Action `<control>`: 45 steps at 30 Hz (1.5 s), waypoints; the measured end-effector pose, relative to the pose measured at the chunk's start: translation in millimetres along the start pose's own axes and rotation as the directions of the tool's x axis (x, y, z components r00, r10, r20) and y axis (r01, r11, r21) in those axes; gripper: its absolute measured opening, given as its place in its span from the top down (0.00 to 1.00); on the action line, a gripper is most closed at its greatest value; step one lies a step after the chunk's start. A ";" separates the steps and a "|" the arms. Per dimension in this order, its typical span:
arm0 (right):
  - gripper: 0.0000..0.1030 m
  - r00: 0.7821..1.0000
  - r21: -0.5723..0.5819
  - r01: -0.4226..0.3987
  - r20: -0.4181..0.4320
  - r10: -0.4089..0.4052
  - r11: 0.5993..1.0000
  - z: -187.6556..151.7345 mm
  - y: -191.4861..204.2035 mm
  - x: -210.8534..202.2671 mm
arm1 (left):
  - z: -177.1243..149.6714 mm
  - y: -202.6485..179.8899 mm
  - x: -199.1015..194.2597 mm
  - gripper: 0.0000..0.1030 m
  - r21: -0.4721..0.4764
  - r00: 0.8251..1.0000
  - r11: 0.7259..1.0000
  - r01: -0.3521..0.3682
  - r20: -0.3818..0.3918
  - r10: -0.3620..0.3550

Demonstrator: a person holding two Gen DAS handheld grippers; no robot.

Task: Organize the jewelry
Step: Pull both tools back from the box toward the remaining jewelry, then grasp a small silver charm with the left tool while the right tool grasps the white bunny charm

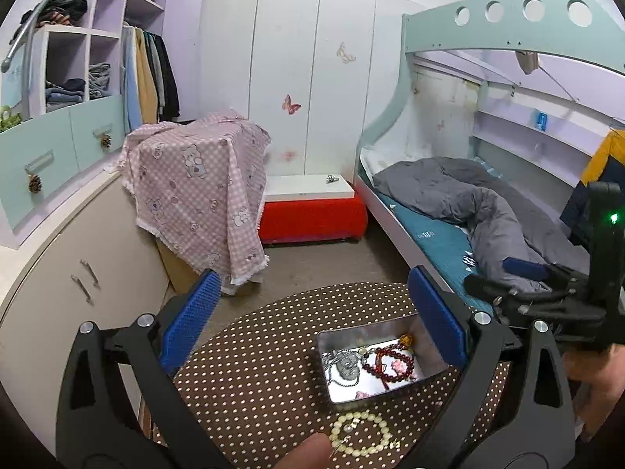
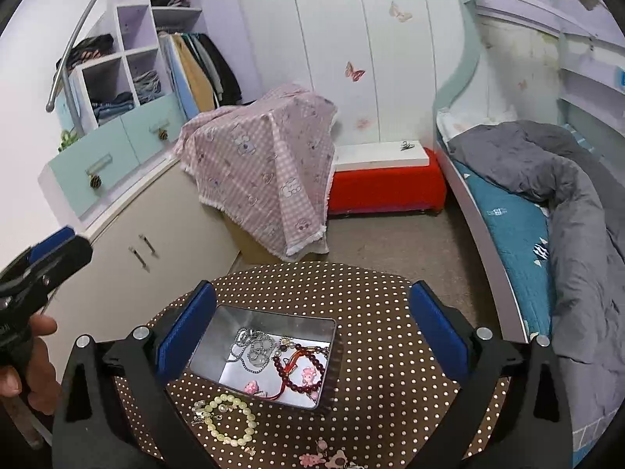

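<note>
A silver tin box [image 1: 429,348] [image 2: 218,351] stands on a round brown polka-dot table [image 1: 254,371] [image 2: 383,351]. It holds a silver chain necklace [image 2: 254,348], a dark red bead bracelet [image 2: 300,371] and pink charms. A pale cream bead bracelet [image 1: 361,435] [image 2: 232,420] lies on the table in front of the box. Small pink flower pieces [image 2: 324,457] lie at the table's near edge. My left gripper [image 1: 316,312] is open and empty above the table. My right gripper [image 2: 312,320] is open and empty above the box.
A beige cabinet [image 1: 70,273] stands left of the table. A pink checked cloth [image 2: 265,168] covers a box behind it. A red bench [image 2: 386,187] sits by the wall. A bed with a grey duvet [image 2: 566,195] runs along the right.
</note>
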State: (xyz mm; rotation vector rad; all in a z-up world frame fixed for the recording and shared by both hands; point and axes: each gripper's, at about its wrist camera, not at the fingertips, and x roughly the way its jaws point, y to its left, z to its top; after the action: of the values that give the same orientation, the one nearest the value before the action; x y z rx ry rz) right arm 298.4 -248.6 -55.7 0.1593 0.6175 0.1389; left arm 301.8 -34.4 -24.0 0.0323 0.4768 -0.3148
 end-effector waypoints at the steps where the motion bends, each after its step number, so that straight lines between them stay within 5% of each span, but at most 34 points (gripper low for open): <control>1: 0.08 1.000 -0.002 0.009 0.006 -0.009 1.000 -0.5 -0.2 -2.8 | -2.3 2.6 -6.4 0.08 -0.003 1.000 1.000 -0.011 0.010 0.011; 23: 0.08 0.987 -0.067 0.052 0.152 -0.041 0.996 -27.1 28.2 -95.3 | -44.0 13.5 -96.0 0.08 -0.034 0.992 0.996 -0.078 0.100 0.081; 34: 0.08 0.988 -0.078 0.082 0.139 -0.070 0.994 -62.1 24.6 -106.7 | -76.1 12.1 -104.9 0.08 -0.053 0.994 0.994 -0.093 0.055 0.096; 45: 0.08 0.995 -0.062 0.093 0.040 -0.091 0.994 -88.0 10.0 -83.6 | -120.2 17.9 -65.3 0.08 -0.048 0.992 0.993 -0.104 -0.075 0.100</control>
State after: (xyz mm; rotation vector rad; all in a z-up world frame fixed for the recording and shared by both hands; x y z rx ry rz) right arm 178.7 -244.2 -77.4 0.0715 0.5819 0.0660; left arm 198.7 14.1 -101.9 0.0180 0.5535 -0.2016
